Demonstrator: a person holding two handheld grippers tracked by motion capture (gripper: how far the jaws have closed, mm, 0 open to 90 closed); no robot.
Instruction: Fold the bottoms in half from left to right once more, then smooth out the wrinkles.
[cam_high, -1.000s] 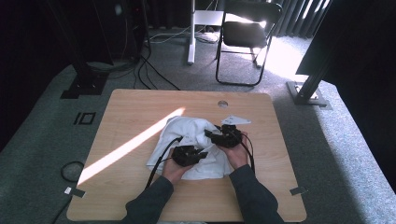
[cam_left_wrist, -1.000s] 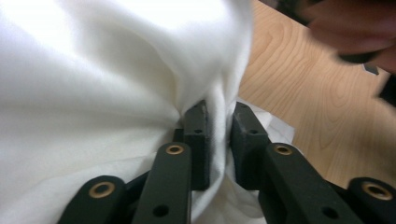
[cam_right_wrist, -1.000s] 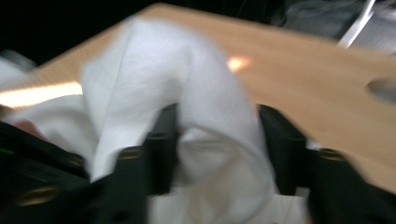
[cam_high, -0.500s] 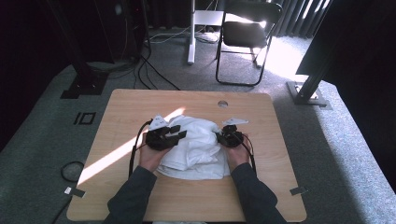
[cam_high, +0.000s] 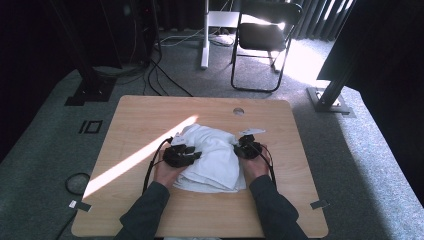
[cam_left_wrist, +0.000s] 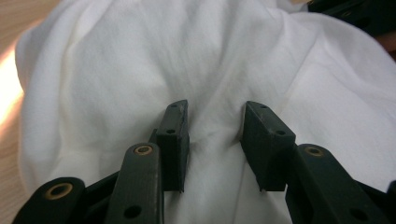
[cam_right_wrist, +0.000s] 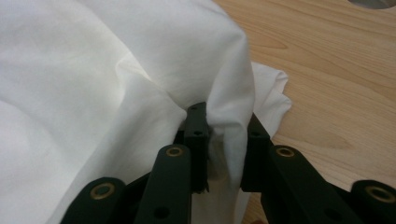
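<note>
A white cloth (cam_high: 212, 157) lies in a loose, folded heap on the wooden counter (cam_high: 150, 115), in the middle part and closer to the near edge than to the far edge. A stripe of sunlight crosses the counter from the near left corner toward the heap.

The left hand-held gripper (cam_high: 186, 151) rests on the left side of the cloth, with the person's left hand (cam_high: 167, 170) behind it. In the left gripper view the left hand-held gripper (cam_left_wrist: 215, 135) has its two black jaws apart; they press down onto the cloth (cam_left_wrist: 140, 60) and a soft ridge of fabric rises between them, but the pads do not squeeze it, so this one is released. Its jaws opened within the last second and have since kept about the same gap.

The right hand-held gripper (cam_high: 245, 145) is at the right side of the heap, near its far right corner, with the right hand (cam_high: 256, 165) holding it. In the right gripper view the right hand-held gripper (cam_right_wrist: 226, 140) has a fold of the cloth (cam_right_wrist: 93, 70) caught between its jaws; the fabric is bunched tightly there, so it is grasping the cloth. Its jaws have just been opening a little, with the fold between them.

A round hole (cam_high: 238, 111) is in the counter near the far edge.
</note>
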